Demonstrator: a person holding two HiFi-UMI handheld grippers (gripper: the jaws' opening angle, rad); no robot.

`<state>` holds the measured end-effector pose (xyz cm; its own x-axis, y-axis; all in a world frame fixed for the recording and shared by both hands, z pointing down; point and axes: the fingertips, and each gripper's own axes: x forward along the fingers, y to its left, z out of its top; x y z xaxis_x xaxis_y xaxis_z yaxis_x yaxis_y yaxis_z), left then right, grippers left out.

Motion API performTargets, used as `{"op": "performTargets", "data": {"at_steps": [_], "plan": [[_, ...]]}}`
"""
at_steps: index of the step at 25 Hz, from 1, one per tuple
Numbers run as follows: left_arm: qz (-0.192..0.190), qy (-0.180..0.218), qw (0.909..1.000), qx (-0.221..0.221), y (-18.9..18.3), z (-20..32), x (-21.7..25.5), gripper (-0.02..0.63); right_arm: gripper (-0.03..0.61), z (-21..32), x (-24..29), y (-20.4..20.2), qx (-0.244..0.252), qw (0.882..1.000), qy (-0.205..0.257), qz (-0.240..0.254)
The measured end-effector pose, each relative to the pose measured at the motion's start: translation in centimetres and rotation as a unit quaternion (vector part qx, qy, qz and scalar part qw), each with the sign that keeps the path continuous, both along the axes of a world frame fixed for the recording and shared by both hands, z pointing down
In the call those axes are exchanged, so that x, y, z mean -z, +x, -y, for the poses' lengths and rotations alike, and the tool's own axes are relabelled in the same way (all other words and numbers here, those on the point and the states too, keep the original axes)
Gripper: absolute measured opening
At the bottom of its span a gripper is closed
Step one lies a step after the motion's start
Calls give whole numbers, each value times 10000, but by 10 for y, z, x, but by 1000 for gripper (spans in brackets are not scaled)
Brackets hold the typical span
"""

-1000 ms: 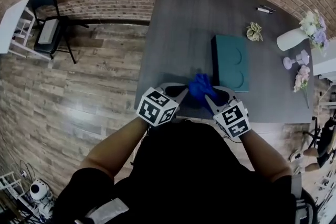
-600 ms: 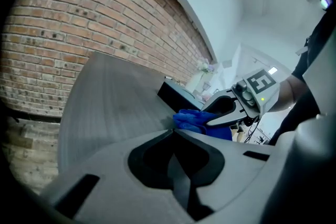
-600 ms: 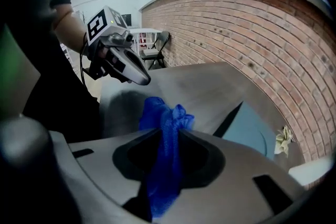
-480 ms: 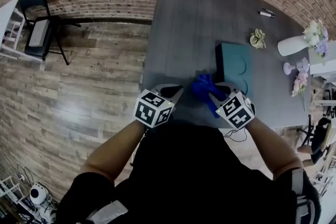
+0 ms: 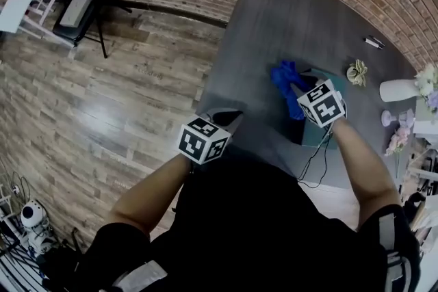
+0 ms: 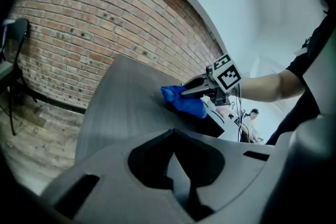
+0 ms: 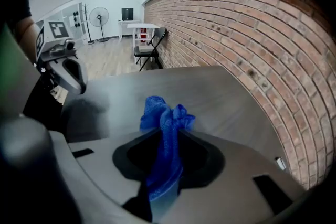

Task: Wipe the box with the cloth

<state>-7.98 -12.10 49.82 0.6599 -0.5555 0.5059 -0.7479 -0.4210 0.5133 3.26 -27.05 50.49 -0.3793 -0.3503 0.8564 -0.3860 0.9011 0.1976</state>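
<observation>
1. My right hand-held gripper (image 5: 294, 85) was clamped on the blue cloth (image 5: 285, 76), which bunched out past the jaws.
2. In the head view the cloth was at the box's (image 5: 316, 136) far left corner; I could not tell whether it touched the box.
3. The teal box lay on the dark bench (image 5: 287, 3), largely covered by the right hand-held gripper.
4. My left hand-held gripper (image 5: 227, 118) was over the bench's near edge, well left of the box, with its jaws together and nothing between them.
5. A white vase (image 5: 400, 89) was on the bench right of the box.
6. A folding chair (image 5: 75, 7) stood on the wood floor, far left of the box.
</observation>
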Motion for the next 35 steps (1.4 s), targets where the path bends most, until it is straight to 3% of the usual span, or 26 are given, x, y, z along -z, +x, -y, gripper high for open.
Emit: {"op": "performTargets", "data": {"at_steps": [5, 11, 17, 20, 26, 32, 35], "plan": [[68, -130, 9992, 376, -4, -7, 0, 6, 100, 61, 5, -7, -267, 9996, 65, 80], [245, -170, 9962, 816, -2, -27, 7, 6, 100, 98, 7, -2, -489, 9984, 84, 289], [317, -444, 9919, 1150, 9, -60, 0, 6, 101, 139, 21, 35, -1435, 9854, 417, 820], [295, -537, 9911, 1182, 20, -69, -4, 6, 100, 150, 22, 72, -1833, 9783, 514, 820], [278, -483, 9947, 861, 50, -64, -8, 6, 100, 144, 20, 160, -2392, 9676, 619, 527], [271, -307, 9990, 161, 88, -44, -1, 6, 100, 118, 26, 224, -2607, 9620, 781, 220], [326, -191, 9991, -199, 99, -36, 6, 6, 100, 102, 29, 256, -2902, 9526, 894, 181]]}}
